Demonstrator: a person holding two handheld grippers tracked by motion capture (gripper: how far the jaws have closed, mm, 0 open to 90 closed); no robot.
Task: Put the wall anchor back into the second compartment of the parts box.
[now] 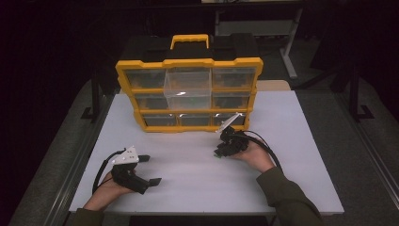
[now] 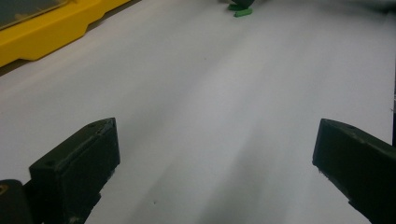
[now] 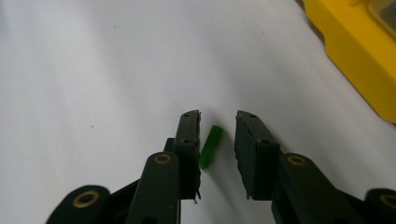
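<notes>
Small green peg [image 3: 210, 146] on the white worktop [image 3: 93, 70], lying between the narrowed jaws of the right tool [image 3: 218, 122], not yet pinched. Grasp step, seemingly; next: close squarely, lift toward the yellow organizer [image 1: 188, 89]. Left tool [image 2: 215, 140] wide open, empty.

Black tools [image 3: 217, 135], brass screws, grey plates, black cables; olive sleeves.

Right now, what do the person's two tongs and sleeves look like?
Both tongs are black. The left tongs carry a pale grey three-cornered plate on top and a looping black cable. The right tongs have a similar plate and cable. Their jaws are blocky and dark, with brass-coloured rivets on the arms behind them. The right sleeve is dark olive green.
</notes>
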